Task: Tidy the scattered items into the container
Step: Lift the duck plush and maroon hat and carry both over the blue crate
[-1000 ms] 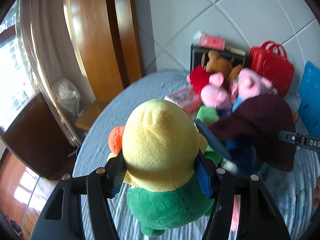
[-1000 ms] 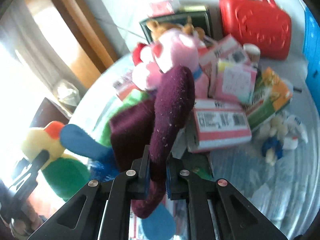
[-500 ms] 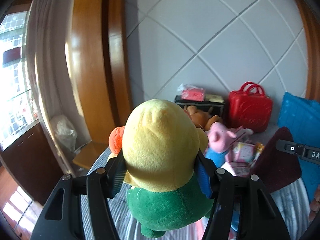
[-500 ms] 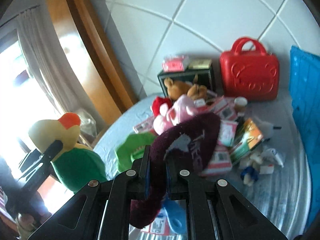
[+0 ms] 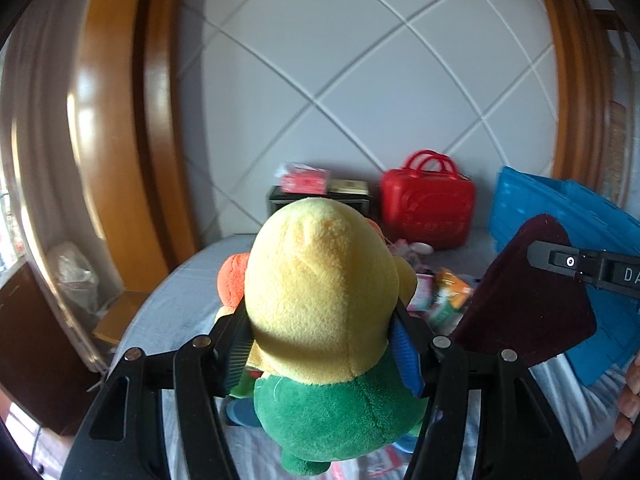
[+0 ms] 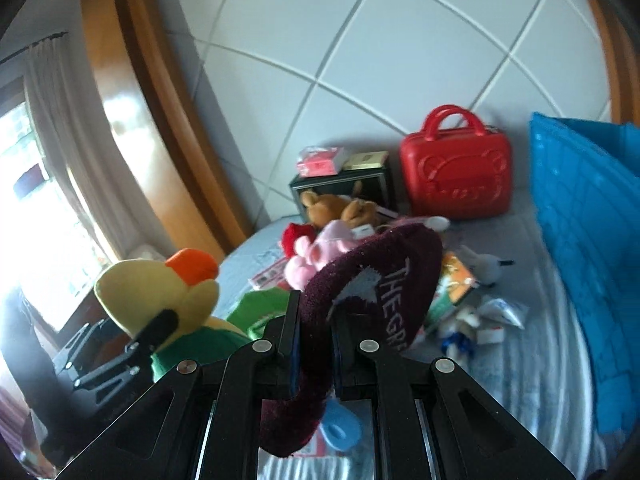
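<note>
A plush toy [image 5: 320,272] with a yellow head, an orange beak and a green body fills the left wrist view, and my left gripper [image 5: 320,320] is shut on its head, held above the bed. The right wrist view shows the same plush toy [image 6: 152,288] at the left. My right gripper [image 6: 314,320] is shut on a maroon knit hat [image 6: 376,276] with white lettering, which droops below the fingers. In the left wrist view that maroon hat [image 5: 528,300] hangs at the right. A blue plastic crate [image 6: 592,208] stands on the bed's right side.
A red carry case [image 6: 456,176] and a black box [image 6: 340,188] with small packs on top stand against the tiled wall. Pink plush toys [image 6: 320,246], a brown bear [image 6: 336,206] and snack packets [image 6: 452,284] lie on the striped sheet. A hand [image 5: 628,396] shows at the right edge.
Both grippers have risen with the plush toy and the hat still held. The pile on the bed now sits lower and farther off, and more of the wall and the blue crate shows.
</note>
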The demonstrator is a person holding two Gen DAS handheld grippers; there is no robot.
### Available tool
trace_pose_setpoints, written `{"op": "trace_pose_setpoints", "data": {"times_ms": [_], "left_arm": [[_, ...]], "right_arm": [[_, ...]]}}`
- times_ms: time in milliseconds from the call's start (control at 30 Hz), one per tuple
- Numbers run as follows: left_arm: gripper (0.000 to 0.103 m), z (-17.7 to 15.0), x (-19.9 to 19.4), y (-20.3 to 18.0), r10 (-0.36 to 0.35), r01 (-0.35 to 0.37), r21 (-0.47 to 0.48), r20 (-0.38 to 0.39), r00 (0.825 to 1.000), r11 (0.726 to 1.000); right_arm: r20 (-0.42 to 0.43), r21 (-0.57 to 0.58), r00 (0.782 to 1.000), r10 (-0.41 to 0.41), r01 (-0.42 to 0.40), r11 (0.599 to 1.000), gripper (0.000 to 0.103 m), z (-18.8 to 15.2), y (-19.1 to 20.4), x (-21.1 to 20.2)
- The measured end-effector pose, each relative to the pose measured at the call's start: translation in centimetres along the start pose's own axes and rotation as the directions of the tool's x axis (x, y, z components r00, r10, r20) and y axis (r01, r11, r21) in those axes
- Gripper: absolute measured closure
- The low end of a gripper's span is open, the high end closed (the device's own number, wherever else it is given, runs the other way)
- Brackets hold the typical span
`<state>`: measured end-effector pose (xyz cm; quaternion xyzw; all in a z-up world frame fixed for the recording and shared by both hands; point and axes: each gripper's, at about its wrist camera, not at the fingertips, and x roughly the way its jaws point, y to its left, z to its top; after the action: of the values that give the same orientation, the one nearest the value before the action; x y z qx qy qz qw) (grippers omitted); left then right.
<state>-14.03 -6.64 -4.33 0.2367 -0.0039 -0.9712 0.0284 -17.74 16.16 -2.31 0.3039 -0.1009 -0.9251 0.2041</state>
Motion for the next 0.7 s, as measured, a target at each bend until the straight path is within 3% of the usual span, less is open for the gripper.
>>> {"op": "trace_pose_setpoints", "data": {"times_ms": [133,167,200,433,700], "left_arm": [[0.043,-0.3,0.4,-2.5,-0.074,0.074,0.021,-0.013,0.997,0.997],[0.043,-0.4,0.5,-3.2,-0.080,0.081,0.028,-0.019,0.997,0.996],[0.043,-0.6,0.5,-4.0,-0.081,0.081,0.035,-0.023,0.996,0.996],[0.043,-0.5,-0.2,-10.8,-0.028,0.028,0.039,-0.002,1.000,0.999],[0.043,0.5,-1.8,-21.2,0.022,-0.022,0.002,0.007,1.000,1.000]], "right_arm": [[0.012,0.025,0.998,-0.068,0.068,0.997,0.091,-0.4,-1.3,-2.1],[-0.056,-0.076,0.993,0.107,-0.111,0.991,0.091,-0.4,-1.9,-2.9],[-0.065,-0.091,0.988,0.137,-0.143,0.986,0.091,-0.4,-2.6,-3.5],[-0.006,-0.086,0.986,0.169,-0.168,0.982,0.091,2.2,-9.6,-7.2],[-0.013,-0.206,0.970,0.243,-0.240,0.949,0.091,7.1,-16.8,-10.3]]}}
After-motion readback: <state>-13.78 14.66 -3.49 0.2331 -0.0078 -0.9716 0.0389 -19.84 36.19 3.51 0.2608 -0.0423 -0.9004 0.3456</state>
